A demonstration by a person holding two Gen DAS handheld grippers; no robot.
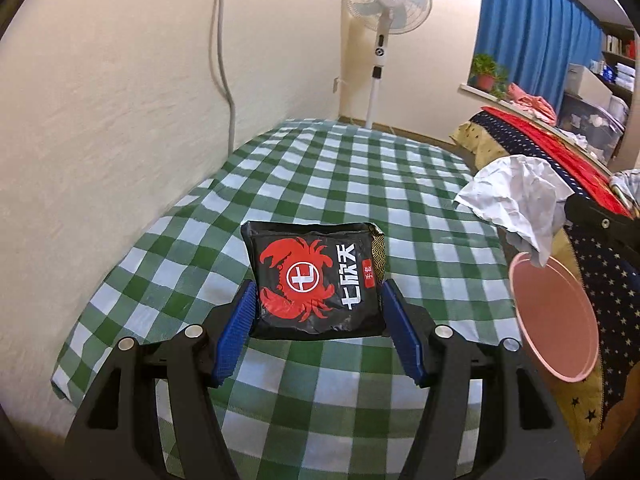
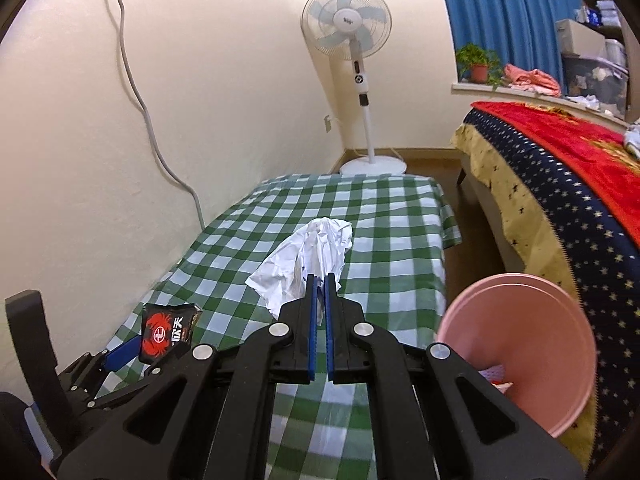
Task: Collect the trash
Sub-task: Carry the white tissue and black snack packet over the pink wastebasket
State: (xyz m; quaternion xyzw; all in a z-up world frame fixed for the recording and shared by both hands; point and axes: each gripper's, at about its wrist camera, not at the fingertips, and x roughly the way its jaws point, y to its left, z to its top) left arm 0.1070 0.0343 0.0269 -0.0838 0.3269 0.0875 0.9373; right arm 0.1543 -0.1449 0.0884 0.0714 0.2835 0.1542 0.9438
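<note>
A home bedroom: beyond the jaws stands a pedestal fan (image 2: 346, 26), to their right a blanket-covered bed (image 2: 560, 168) and blue curtains (image 2: 504, 12).

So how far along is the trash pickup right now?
Done: something already lies inside the pink bin. In hand: the left gripper grips the black crab-print packet; the right gripper is shut on the crumpled white paper. Left: dropping both into the bin; the checked tablecloth shows no other trash.

One black packet (image 1: 316, 280), one crumpled paper (image 2: 312, 252), one pink bin (image 2: 520, 344).
</note>
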